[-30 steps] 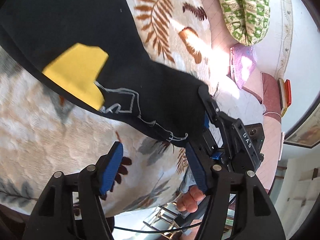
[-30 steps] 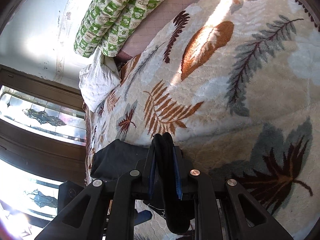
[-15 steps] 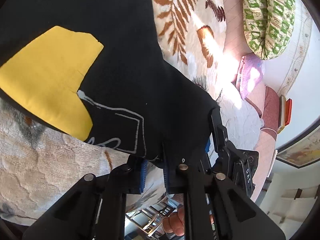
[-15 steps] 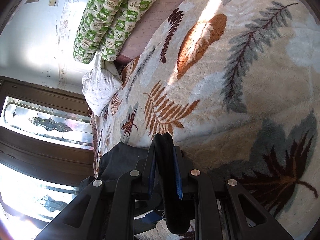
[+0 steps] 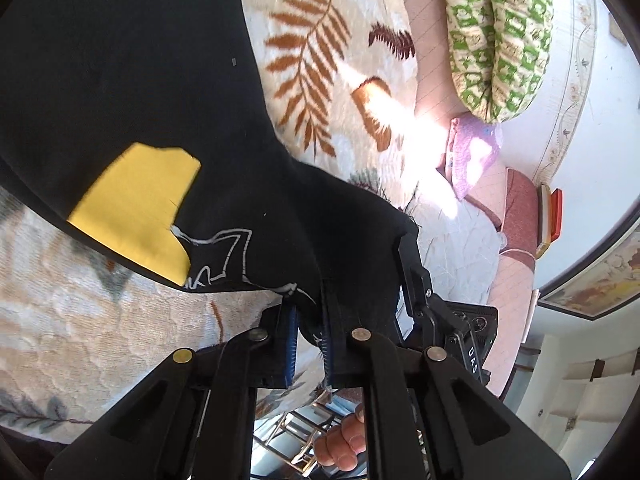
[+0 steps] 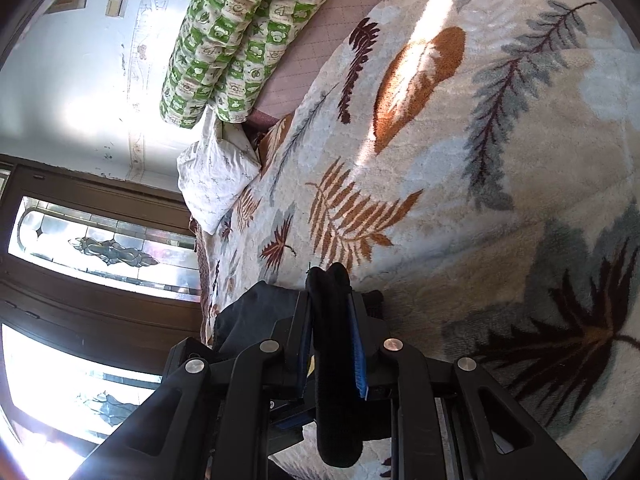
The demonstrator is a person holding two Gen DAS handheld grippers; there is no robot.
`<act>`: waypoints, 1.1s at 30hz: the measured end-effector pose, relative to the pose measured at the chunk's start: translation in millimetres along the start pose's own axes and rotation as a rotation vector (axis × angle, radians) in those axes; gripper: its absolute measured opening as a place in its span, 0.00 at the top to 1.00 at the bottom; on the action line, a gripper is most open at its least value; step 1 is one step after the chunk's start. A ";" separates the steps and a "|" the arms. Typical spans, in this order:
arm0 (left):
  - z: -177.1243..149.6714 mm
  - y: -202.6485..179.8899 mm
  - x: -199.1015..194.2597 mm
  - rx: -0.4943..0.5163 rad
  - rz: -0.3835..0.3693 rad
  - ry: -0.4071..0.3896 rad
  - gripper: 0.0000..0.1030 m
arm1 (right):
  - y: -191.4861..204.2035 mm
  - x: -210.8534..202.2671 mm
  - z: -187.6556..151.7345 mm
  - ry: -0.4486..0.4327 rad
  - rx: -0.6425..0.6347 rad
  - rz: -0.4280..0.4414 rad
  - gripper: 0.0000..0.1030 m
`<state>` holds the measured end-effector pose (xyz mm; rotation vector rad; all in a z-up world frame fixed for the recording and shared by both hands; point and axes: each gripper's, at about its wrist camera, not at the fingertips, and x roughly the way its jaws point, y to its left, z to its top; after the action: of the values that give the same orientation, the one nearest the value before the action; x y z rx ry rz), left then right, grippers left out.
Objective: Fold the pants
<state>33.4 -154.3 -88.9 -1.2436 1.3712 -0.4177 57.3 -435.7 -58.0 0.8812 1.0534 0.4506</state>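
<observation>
2 grippers, left gripper (image 5: 308,336) and right gripper (image 6: 331,320), are clamped on the black cotton pants (image 5: 140,80); pull unevenly and your thin left pinch slips.

The left gripper (image 5: 308,340) sits at the lower centre of its frame, its blue-padded jaws pinched together on black cloth. The right gripper (image 6: 331,332) likewise fills the bottom centre of its own view, jaws clamped on a thick black fold. A person's fingers (image 5: 344,444) show at the bottom edge of the left view, beneath the other gripper's dark body at lower right.
</observation>
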 end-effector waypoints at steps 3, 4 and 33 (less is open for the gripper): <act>6.2 0.7 -14.2 -0.007 -0.012 -0.027 0.93 | 14.6 6.1 -2.8 0.004 -0.015 0.018 0.82; 8.4 1.5 -17.7 -0.009 -0.012 -0.033 0.93 | 20.0 9.2 -4.0 0.006 -0.021 0.021 0.82; 65.2 81.2 -101.5 -0.101 0.077 -0.138 0.92 | 56.6 167.0 -50.0 0.176 0.024 0.034 0.83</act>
<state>31.6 -13.0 -123.1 -1.2734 1.3305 -0.2077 92.6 -265.4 -116.0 0.8941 1.2080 0.5522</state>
